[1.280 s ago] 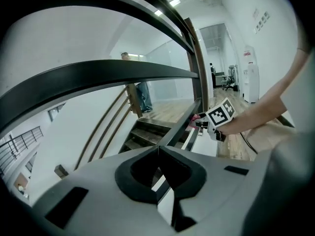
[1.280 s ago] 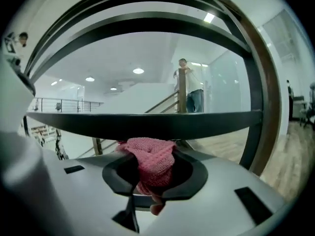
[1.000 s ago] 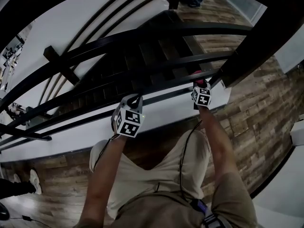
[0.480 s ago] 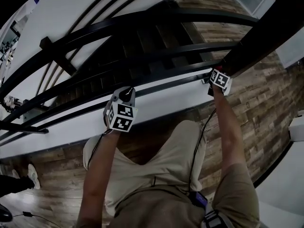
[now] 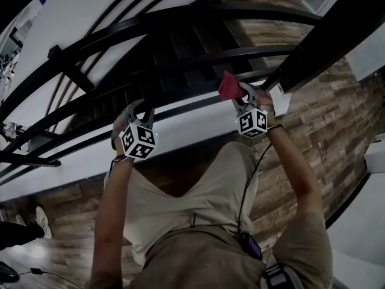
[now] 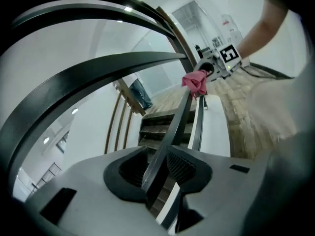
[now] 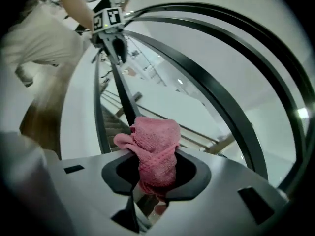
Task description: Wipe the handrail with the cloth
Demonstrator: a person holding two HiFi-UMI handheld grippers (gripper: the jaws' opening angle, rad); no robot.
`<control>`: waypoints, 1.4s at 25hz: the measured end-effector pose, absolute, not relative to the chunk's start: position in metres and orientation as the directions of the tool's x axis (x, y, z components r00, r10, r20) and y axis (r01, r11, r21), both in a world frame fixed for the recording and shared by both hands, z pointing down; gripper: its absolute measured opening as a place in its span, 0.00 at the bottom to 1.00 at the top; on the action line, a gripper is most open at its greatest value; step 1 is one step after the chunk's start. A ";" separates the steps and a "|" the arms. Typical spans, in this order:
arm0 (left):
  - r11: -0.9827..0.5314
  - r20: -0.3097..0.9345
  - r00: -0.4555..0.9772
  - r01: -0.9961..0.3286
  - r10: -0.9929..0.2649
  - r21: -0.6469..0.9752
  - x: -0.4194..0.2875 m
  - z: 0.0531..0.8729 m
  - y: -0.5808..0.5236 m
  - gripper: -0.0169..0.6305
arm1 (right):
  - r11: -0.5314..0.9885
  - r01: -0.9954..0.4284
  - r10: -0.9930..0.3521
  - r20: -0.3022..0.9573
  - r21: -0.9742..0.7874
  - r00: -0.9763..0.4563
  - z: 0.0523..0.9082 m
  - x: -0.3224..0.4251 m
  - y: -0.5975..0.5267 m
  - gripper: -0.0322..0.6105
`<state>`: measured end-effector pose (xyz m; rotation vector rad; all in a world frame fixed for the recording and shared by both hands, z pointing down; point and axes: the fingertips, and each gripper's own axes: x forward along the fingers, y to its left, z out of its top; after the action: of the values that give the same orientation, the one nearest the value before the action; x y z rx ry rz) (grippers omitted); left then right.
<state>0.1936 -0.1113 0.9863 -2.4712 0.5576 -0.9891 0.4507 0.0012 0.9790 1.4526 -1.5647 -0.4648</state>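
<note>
Two tongs show in the head view: left tongs (image 5: 137,109) and right tongs (image 5: 239,94), the latter close beside a thick post (image 5: 319,47) that blocks travel that way.

Left gripper view: the jaws have just been opening and stand released astride the handrail (image 6: 178,119), perhaps brushing it.

Right gripper view: jaws clenched on the pink cloth (image 7: 156,149) beside the rail. Press it on firmly and wipe toward the left tongs.

Lower end of cloth (image 7: 156,146) hidden between jaws; handrail (image 5: 180,18) cut off.
</note>
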 end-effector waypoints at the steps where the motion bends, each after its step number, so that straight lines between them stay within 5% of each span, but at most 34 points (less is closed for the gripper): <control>1: -0.818 0.560 0.649 -0.175 -0.515 -0.548 0.191 0.992 -0.115 0.23 | 0.293 -0.529 -0.917 0.391 0.796 0.080 0.979 0.427 -0.010 0.23; 13: -0.828 0.629 0.600 -0.107 -0.495 -0.550 0.184 1.034 -0.128 0.30 | 0.797 -0.173 -0.577 0.814 0.578 0.062 1.031 0.306 -0.085 0.30; 22: -0.860 0.669 0.585 -0.104 -0.459 -0.499 0.186 1.030 -0.132 0.30 | 0.851 -0.147 -0.493 0.863 0.505 0.109 1.035 0.306 -0.089 0.30; 28: -0.864 0.677 0.578 -0.102 -0.454 -0.493 0.186 1.031 -0.130 0.30 | 0.862 -0.271 -0.440 0.898 0.429 0.021 1.037 0.303 -0.091 0.31; 35: -0.865 0.666 0.604 -0.080 -0.437 -0.495 0.186 1.030 -0.134 0.30 | 0.826 -0.303 -0.513 0.857 0.475 -0.056 1.035 0.301 -0.099 0.33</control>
<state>0.1858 -0.1340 1.0305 -2.4152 0.4129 -1.1637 0.3009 -0.0986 1.0351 0.6484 -1.6560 -0.1917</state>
